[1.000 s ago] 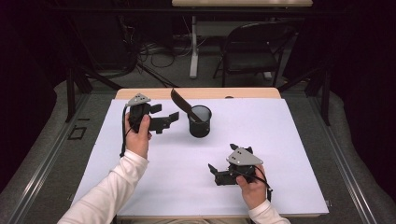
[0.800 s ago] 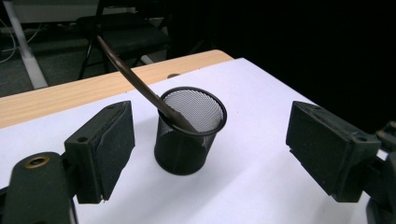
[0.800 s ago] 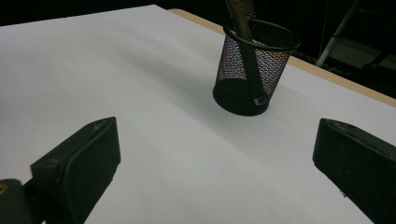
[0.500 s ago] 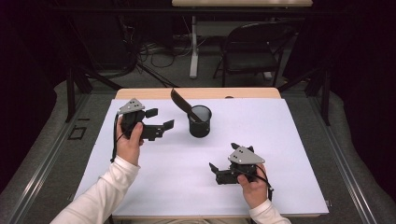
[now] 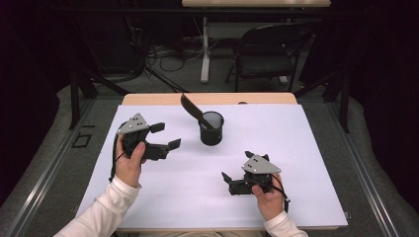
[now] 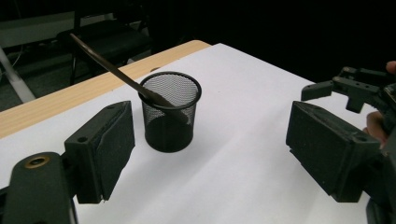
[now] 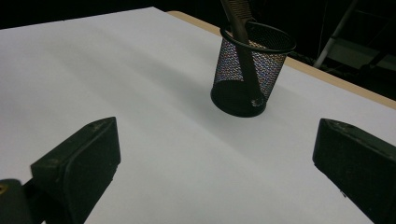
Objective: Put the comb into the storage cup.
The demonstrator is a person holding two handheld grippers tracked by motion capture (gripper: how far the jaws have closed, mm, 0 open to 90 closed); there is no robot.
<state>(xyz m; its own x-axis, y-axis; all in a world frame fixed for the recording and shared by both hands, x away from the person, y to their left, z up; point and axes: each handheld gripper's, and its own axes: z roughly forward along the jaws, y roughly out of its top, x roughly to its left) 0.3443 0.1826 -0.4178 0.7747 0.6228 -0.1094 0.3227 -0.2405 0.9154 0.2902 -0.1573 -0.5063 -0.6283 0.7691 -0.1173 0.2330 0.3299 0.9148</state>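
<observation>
my left hand-held gripper [image 5: 165, 136] hangs over the left part of the worktop [image 5: 306, 148] with its jaws spread wide and nothing between them, pointing across toward the mesh cup [image 5: 211, 128]; my right hand-held gripper [image 5: 236, 169] sits low near the front edge, jaws likewise wide apart and empty, also aimed at the cup. the thing i take to be the job is the dark comb [image 5: 193, 110], which stands slanted in the mesh cup, its lower end down inside the mesh and its upper end leaning out over the rim toward the far left. the cup stands upright on the white sheet, near the back middle of the worktop, well apart from both hand-held grippers. in the left gripper view the cup [image 6: 169, 111] and the comb handle [image 6: 105, 62] lie ahead between my jaws but some way off, with the other hand-held gripper [image 6: 348, 88] at the right edge. i judge this is either the approach before taking the comb or the moment after setting it in; i can't tell which. if a grasp is next, it calls for closing on the free upper end of the comb while keeping the light cup from tipping, perhaps steadied by the right side. around this, a black chair [image 5: 267, 52] and cables on the floor lie beyond the worktop. i can read no brand, label or writing anywhere.
</observation>
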